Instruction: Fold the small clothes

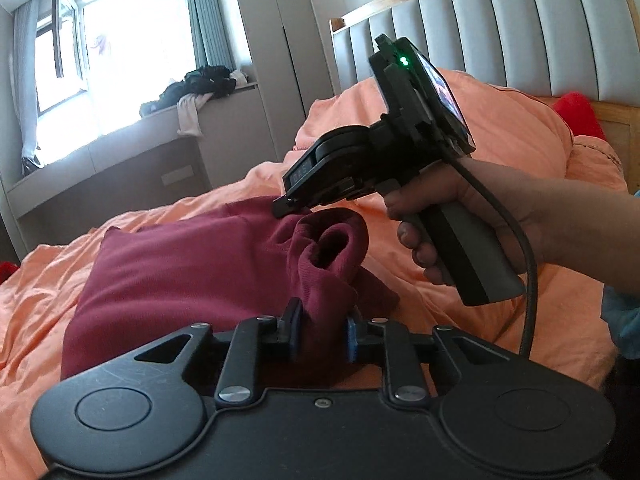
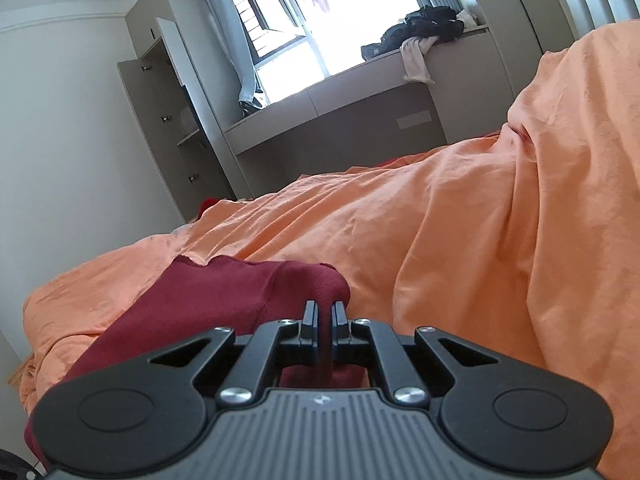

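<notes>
The maroon garment [image 1: 180, 272], spread on the orange duvet [image 1: 400, 264], is pinched at one bunched corner by the left tool [image 1: 320, 334] and at another by the closed right tool [image 2: 323, 316], likely so a fold can be carried over.

Both hand-held grippers, left [image 1: 320, 330] and right [image 1: 286, 206], pinch maroon garment [image 1: 180, 272].

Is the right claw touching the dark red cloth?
Touching. In the right wrist view, the right claw has its fingers nearly shut on a raised fold of the dark red cloth, which fills the narrow slot between them.
</notes>
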The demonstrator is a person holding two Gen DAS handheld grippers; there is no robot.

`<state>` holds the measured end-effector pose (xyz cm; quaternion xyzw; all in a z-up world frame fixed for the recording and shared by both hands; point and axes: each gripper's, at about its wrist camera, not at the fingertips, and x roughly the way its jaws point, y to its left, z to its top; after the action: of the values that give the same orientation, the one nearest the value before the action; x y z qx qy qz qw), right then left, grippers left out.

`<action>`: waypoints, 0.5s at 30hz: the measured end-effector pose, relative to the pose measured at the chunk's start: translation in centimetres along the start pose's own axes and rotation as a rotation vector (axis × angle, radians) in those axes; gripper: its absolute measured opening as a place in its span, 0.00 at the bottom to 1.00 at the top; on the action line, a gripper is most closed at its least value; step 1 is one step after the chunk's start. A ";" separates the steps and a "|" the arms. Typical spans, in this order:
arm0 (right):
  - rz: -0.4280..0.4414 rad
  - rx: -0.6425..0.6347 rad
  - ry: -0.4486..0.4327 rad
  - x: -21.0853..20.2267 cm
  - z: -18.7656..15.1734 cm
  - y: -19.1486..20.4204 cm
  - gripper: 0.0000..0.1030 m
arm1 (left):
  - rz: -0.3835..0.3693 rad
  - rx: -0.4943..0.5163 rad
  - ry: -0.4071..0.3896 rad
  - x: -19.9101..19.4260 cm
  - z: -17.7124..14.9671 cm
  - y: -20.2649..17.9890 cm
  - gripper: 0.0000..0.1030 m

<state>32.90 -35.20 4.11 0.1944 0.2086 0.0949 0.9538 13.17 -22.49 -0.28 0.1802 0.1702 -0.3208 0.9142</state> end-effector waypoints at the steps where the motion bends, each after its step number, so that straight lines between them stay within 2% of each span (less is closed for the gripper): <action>1: -0.003 0.002 0.003 0.0 -0.1 0.0 0.09 | -0.009 -0.006 0.004 -0.1 0.1 0.1 0.27; 3: -0.012 -0.002 0.007 -0.3 -0.4 -0.2 0.12 | -0.034 -0.034 0.007 -0.4 0.4 0.8 0.36; 6: -0.031 -0.012 0.011 -0.6 -0.7 -0.4 0.25 | -0.105 -0.112 0.020 -0.6 0.7 2.1 0.49; 9: -0.031 0.008 0.013 -0.9 -0.9 -0.7 0.29 | -0.145 -0.181 0.034 -0.7 1.1 2.9 0.54; 11: -0.032 0.018 0.011 -1.3 -1.0 -0.9 0.40 | -0.154 -0.222 0.034 -1.1 1.3 3.5 0.59; 13: -0.031 0.018 0.009 -1.9 -1.1 -1.0 0.57 | -0.156 -0.258 0.021 -1.8 1.7 4.4 0.67; 15: -0.024 0.019 0.010 -2.4 -1.3 -0.9 0.67 | -0.137 -0.285 0.008 -2.4 2.2 5.4 0.78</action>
<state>30.25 -36.21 3.50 0.2004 0.2164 0.0824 0.9520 15.34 -18.30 3.85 0.0376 0.2294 -0.3543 0.9058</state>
